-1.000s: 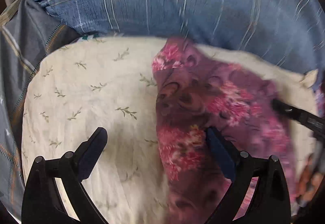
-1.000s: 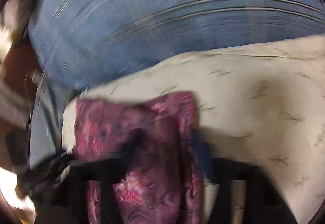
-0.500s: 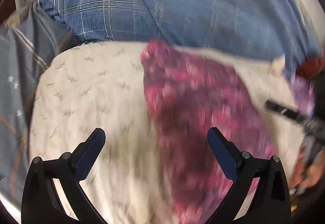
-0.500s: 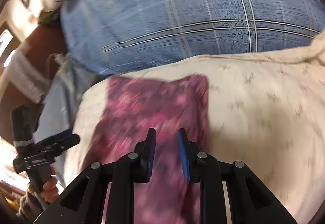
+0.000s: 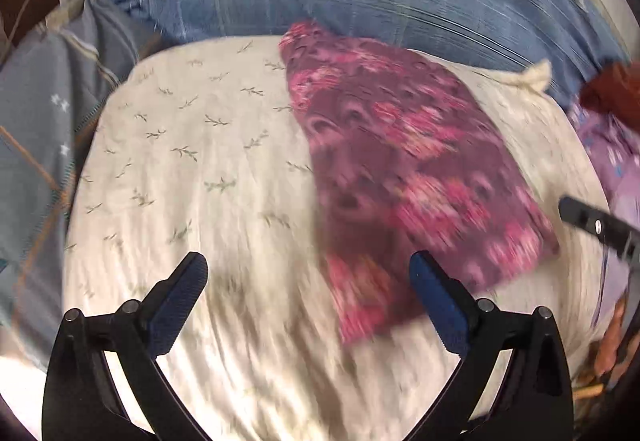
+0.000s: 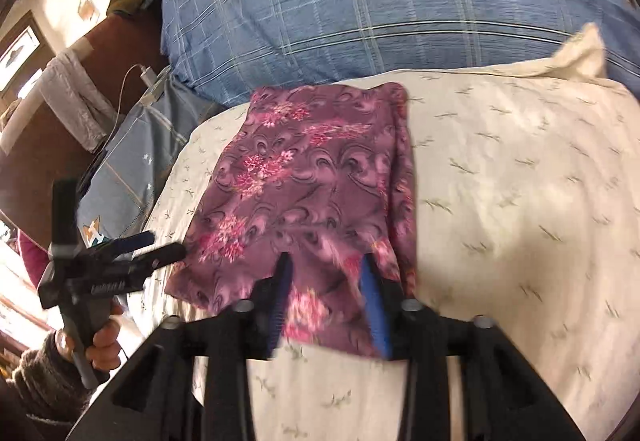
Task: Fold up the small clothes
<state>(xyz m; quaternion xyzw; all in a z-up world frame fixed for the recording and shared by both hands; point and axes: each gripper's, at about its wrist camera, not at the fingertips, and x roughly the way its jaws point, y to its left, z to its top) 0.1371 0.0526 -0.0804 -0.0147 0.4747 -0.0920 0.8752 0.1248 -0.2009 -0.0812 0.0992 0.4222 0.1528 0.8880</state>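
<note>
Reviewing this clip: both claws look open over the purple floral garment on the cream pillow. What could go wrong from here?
1. The purple floral garment lies on a soft cream pillow; a pinch could catch the pillow fabric too.
2. The right claw, open, straddles the near hem where layers stack along the folded right edge; it may grab only some layers and undo the fold.
3. The left claw is open wide with one finger over bare pillow, so closing there may miss the cloth.

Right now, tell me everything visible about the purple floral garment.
The purple floral garment is thin, soft-looking fabric, plum with pink flower sprays and swirls. It lies folded into a rough rectangle, fairly flat, on the cream leaf-print pillow, its far end near the blue plaid bedding. The right claw sits open over its near edge; whether it touches is unclear. The left claw is open, apart.
</note>
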